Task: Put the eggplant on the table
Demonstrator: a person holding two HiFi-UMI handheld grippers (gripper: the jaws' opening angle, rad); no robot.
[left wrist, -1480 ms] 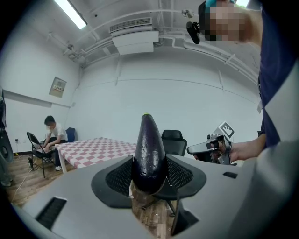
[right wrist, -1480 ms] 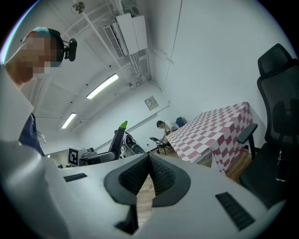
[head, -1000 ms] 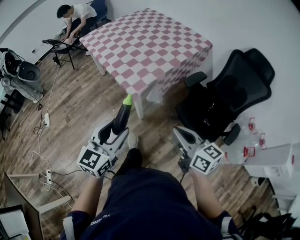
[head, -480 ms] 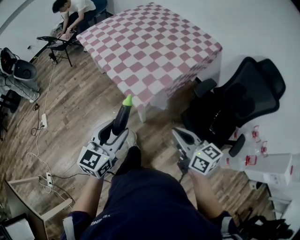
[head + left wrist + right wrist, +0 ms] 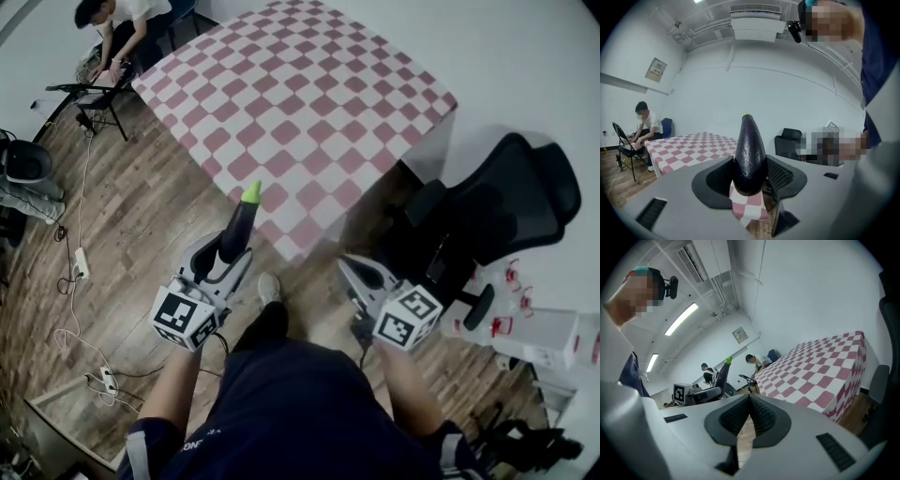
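Transport step. I've got left gripper (image 5: 228, 255) clamped on eggplant (image 5: 240, 223), near edge of checkered table (image 5: 300, 103); right gripper (image 5: 353, 273) closed, empty. Next: extend over tabletop, lower, release.

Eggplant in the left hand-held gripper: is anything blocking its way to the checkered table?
Nothing visible. The eggplant, clamped in the left hand-held gripper, points at the table edge, and the tabletop in view is bare. The chair stands off to the right.

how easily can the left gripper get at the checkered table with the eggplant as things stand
Probably yes: the left gripper, shut on the eggplant, is close to the table's near edge, with nothing visible between them.
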